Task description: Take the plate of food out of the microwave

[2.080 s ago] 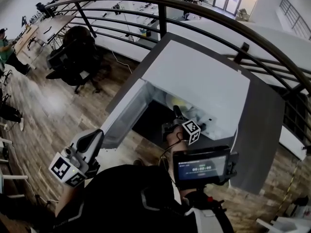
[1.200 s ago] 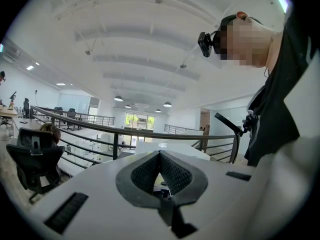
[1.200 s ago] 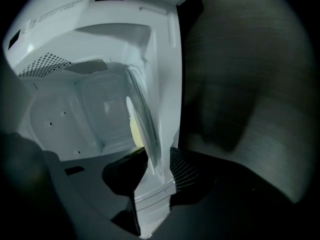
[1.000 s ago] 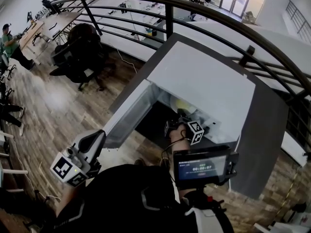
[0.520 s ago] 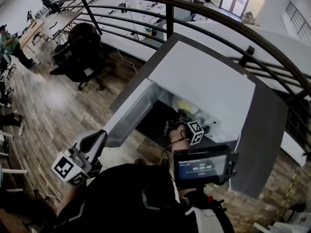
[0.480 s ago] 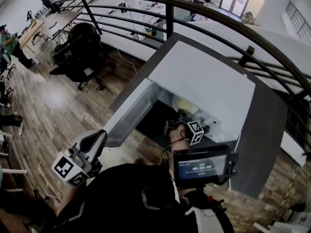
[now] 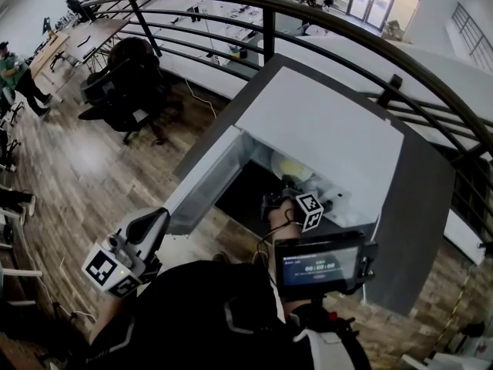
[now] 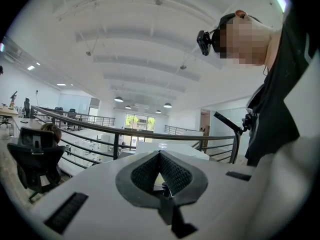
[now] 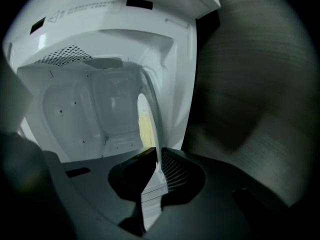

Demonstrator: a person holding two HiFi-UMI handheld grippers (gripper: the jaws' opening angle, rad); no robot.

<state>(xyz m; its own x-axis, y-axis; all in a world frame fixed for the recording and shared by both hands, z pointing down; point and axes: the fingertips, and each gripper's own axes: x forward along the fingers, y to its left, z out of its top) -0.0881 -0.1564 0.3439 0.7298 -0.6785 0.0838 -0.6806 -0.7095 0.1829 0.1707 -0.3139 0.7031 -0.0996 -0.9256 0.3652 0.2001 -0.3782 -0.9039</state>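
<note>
plate (image 9: 151,118) of food: inside microwave (image 7: 323,129), at its opening | right gripper (image 9: 157,156): reaching into microwave, jaws closing narrow on plate's near rim | left gripper (image 8: 160,156): outside microwave, below-left of its open door (image 7: 199,190), jaws together, nothing between.

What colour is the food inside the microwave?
The food is pale yellow; the right gripper view shows it best.

The white microwave (image 7: 320,129) stands with its door (image 7: 202,185) swung wide open to the left, baring a white cavity. Inside the cavity, near the opening, sits the white plate (image 7: 293,168) carrying pale yellow food (image 9: 145,126). The plate's near rim lies between the closing jaws of the right gripper (image 9: 156,156), whose pads touch it.
</note>
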